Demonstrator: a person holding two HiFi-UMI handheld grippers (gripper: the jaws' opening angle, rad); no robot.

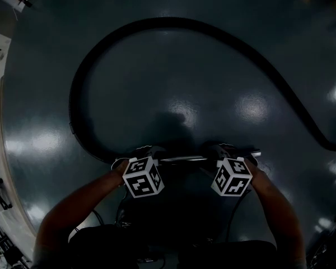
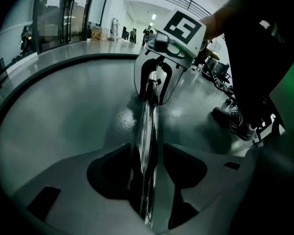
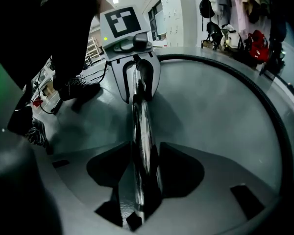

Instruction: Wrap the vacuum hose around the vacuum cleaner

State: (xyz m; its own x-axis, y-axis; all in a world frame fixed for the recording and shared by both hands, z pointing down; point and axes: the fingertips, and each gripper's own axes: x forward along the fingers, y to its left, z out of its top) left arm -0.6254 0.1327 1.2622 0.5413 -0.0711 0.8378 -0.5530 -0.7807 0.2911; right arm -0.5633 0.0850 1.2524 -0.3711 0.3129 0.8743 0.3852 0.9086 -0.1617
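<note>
The dark floor carries the vacuum hose in one wide, loose loop. It runs from 3 o'clock over 12 and round through 9 toward 6. We judge none of it wrapped yet, and we cannot make out the vacuum cleaner itself. At 6 o'clock a shiny metal tube sits crosswise. Our left gripper and right gripper straddle it, fingers spread either side, not pinching. Grasping and all the winding remain.
</note>
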